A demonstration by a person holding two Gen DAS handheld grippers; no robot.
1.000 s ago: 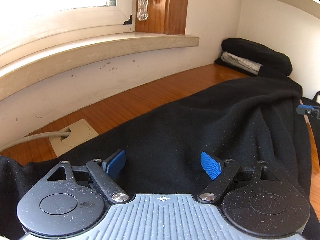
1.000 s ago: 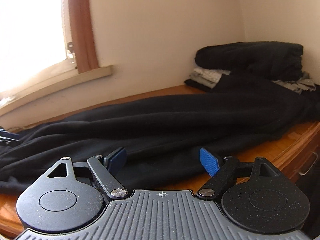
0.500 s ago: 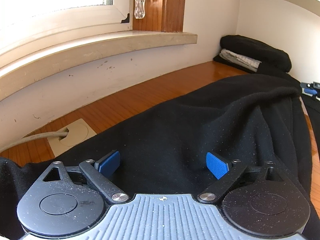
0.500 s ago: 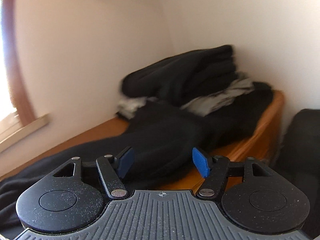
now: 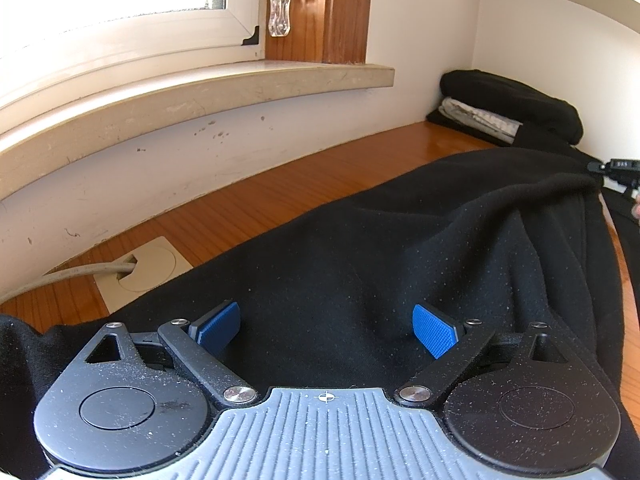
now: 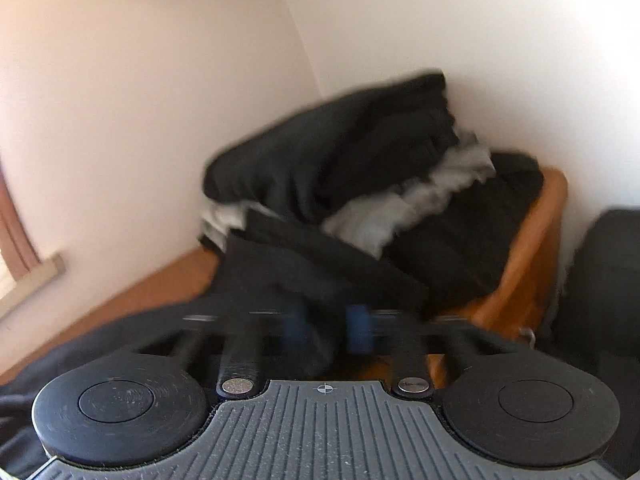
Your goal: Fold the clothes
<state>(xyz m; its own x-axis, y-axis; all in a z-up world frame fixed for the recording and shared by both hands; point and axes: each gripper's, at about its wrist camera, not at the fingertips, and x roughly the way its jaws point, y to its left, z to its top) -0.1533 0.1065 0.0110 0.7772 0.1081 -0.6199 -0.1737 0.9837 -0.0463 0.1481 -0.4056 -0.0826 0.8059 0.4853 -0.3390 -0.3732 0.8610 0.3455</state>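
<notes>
A long black garment point(image 5: 360, 248) lies stretched across the wooden table point(image 5: 280, 192). My left gripper point(image 5: 326, 330) hovers open just over its near end, with cloth below the blue pads point(image 5: 436, 336) and nothing pinched. In the blurred right wrist view, my right gripper point(image 6: 326, 328) is at the garment's far end point(image 6: 280, 280), its jaws closing with a fold of black cloth between the narrow pads. In the left wrist view the right gripper point(image 5: 618, 168) shows at the right edge, and the cloth rises in a ridge toward it.
A stack of folded black and grey clothes point(image 6: 360, 152) sits in the table's far corner against the wall. A cable grommet point(image 5: 144, 268) with a grey cable lies near the left. A window sill point(image 5: 200, 92) juts above the table. The table's edge point(image 6: 528, 248) drops beside something dark point(image 6: 600, 280).
My right gripper swung right along the garment to its far end by the stack, and its jaws came together on cloth. The left gripper opened slightly wider and stayed put.
</notes>
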